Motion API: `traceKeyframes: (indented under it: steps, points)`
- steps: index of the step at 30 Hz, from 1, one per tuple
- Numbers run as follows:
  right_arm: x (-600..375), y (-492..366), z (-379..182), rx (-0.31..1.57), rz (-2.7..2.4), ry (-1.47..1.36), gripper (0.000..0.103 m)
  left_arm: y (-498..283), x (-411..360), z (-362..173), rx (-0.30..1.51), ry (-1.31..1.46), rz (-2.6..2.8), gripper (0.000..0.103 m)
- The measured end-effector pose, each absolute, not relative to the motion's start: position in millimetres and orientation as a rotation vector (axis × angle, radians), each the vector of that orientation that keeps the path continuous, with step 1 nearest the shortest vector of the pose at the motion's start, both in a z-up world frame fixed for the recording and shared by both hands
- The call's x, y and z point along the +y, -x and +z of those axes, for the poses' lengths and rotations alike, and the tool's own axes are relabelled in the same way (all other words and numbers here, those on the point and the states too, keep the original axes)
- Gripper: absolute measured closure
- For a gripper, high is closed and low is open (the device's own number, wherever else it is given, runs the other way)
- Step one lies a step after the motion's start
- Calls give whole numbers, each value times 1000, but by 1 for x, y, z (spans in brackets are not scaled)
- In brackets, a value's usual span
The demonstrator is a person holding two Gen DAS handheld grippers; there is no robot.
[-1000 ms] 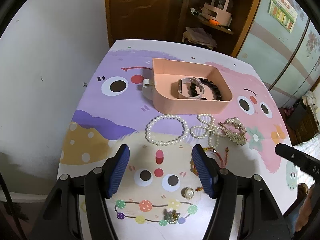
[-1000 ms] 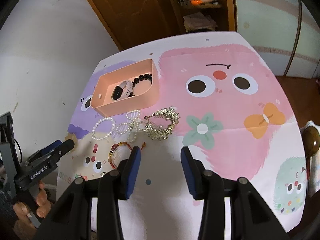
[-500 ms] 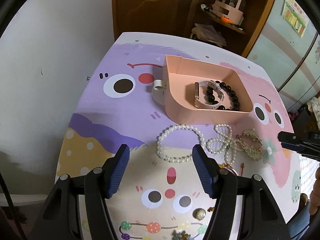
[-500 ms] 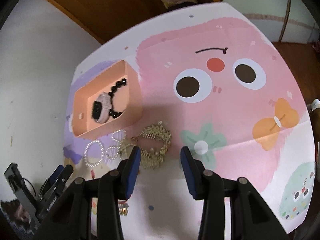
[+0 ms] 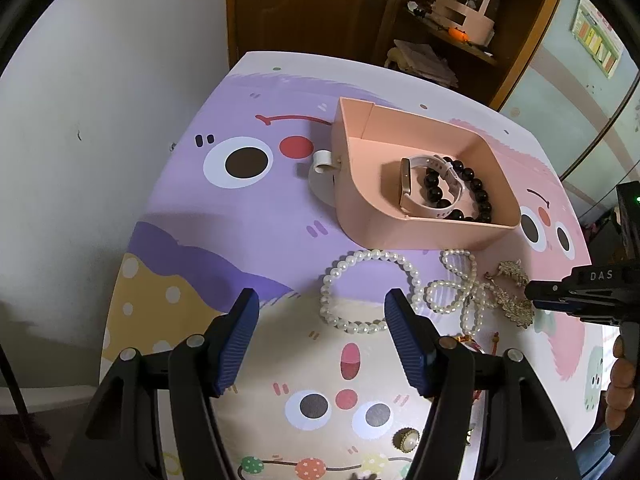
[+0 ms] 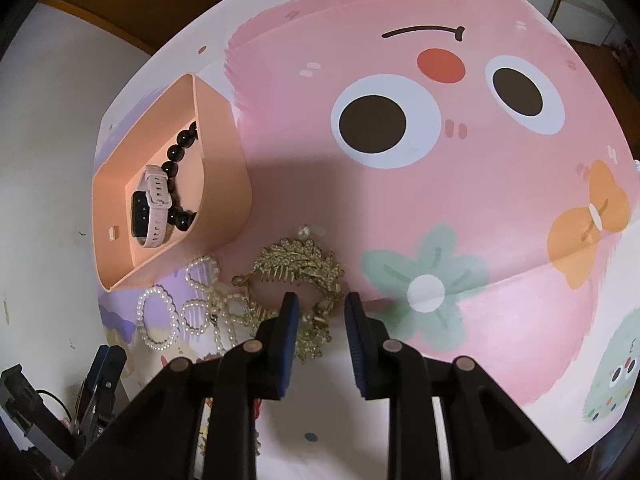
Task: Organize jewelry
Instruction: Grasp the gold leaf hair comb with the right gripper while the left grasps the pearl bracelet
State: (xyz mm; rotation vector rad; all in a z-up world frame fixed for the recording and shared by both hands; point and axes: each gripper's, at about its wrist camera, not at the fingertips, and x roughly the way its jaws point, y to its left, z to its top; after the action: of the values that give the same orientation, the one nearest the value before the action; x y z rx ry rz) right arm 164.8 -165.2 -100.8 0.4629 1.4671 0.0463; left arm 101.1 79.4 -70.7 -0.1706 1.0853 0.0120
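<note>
the right gripper [image 6: 321, 320] has its jaws partly open and tipped down over a gold leaf hair comb [image 6: 298, 276] on the worktop [image 6: 500, 216]. one rim of the comb lies between the jaws, but nothing is pinched yet. the comb curves like a wreath, its long axis running across the jaws, so this is the nearer hand for it. just left of the comb sit a tangled pearl string [image 6: 208, 308] and a pearl bracelet [image 5: 370, 292]. beyond them the pink tray [image 5: 400, 236] already holds a pink watch [image 5: 420, 188] and a black bead bracelet [image 5: 468, 192]. the left gripper [image 5: 322, 330] hovers wide open and empty above the pearl bracelet.
</note>
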Motion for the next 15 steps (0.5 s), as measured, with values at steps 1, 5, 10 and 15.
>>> traceKeyframes:
  steps: [1, 5, 10, 15]
  points:
    - [-164, -165, -101, 1471, 42, -457, 79, -101, 79, -71, 1085, 170, 10, 39]
    - [-159, -167, -103, 1485, 19, -418, 84, -102, 79, -71, 1082, 171, 4, 39]
    - [-145, -168, -104, 1488, -7, -330, 87, -104, 81, -73, 1092, 170, 1, 39]
    - [-128, -166, -103, 1477, -8, -231, 94, -113, 84, -78, 1123, 123, -2, 39]
